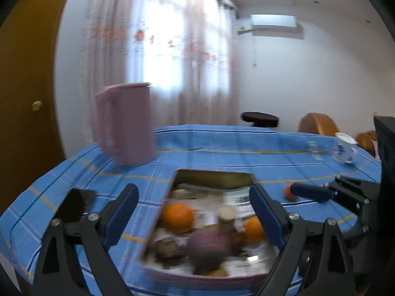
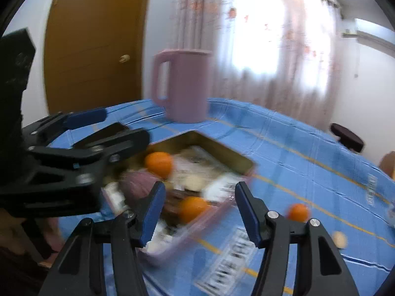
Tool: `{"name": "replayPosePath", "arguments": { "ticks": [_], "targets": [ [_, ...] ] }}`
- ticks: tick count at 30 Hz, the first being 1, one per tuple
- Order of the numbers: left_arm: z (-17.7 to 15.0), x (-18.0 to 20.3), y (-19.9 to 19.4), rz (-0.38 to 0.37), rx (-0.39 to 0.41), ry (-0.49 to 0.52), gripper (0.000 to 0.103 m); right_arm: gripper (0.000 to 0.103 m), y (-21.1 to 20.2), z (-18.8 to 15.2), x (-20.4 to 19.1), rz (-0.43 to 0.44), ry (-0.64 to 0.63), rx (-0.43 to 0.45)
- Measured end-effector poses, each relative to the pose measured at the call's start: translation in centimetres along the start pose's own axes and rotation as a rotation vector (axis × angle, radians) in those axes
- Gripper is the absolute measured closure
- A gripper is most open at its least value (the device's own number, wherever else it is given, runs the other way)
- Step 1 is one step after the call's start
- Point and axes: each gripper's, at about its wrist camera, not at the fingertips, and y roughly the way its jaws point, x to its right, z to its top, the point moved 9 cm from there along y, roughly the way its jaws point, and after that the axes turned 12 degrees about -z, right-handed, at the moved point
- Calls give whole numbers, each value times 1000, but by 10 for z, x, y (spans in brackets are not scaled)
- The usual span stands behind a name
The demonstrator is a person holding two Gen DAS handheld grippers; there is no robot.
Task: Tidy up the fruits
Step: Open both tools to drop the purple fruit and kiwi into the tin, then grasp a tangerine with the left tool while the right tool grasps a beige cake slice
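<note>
Blue-padded jaws of left gripper and right gripper gape empty over the fruit tray.

Blue-clothed table bears tray, jug, cup

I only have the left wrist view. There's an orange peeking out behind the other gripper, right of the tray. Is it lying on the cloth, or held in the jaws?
Observer: On the cloth. The right wrist view shows that orange whole, lying loose on the blue tablecloth, outside the tray.
Operator: So what are the right jaws doing?
Observer: The right gripper has its jaws standing apart, with nothing pinched between them.
Operator: Anything else loose out there?
Observer: Yes, a small pale round thing lies on the cloth near that orange. It is too blurred to name.
</note>
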Motion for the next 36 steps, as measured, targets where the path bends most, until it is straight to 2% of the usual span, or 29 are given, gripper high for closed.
{"name": "replayPosePath", "arguments": {
  "ticks": [6, 10, 15, 18, 20, 21, 24, 26, 28, 30, 32, 36],
  "targets": [
    [4, 69, 31, -117, -48, 82, 9, 43, 4, -32, 106, -213, 110, -87],
    [1, 104, 59, -166, -106, 108, 8, 43, 16, -55, 150, -278, 176, -171],
    [-7, 123, 88, -181, -181, 113, 8, 43, 31, -73, 171, -254, 244, -255],
    [-12, 129, 104, -174, -218, 118, 8, 43, 39, -76, 175, -256, 242, -289],
    [-15, 130, 113, -167, -234, 127, 8, 51, 49, -82, 175, -223, 261, -327],
    [-17, 131, 117, -167, -246, 127, 8, 63, 53, -85, 176, -206, 275, -352],
    [-22, 135, 127, -184, -277, 112, 10, 66, 56, -89, 182, -176, 323, -361],
    [-26, 140, 134, -190, -297, 109, 14, 66, 57, -90, 186, -176, 341, -355],
    [-32, 147, 145, -214, -331, 102, 22, 67, 56, -90, 190, -191, 357, -351],
    [-37, 149, 156, -224, -377, 85, 23, 67, 53, -92, 196, -210, 376, -347],
    [-38, 150, 165, -234, -396, 66, 29, 66, 49, -93, 203, -223, 403, -337],
    [-50, 156, 186, -246, -494, 62, 52, 66, 46, -92, 206, -225, 412, -321]
  ]
}}
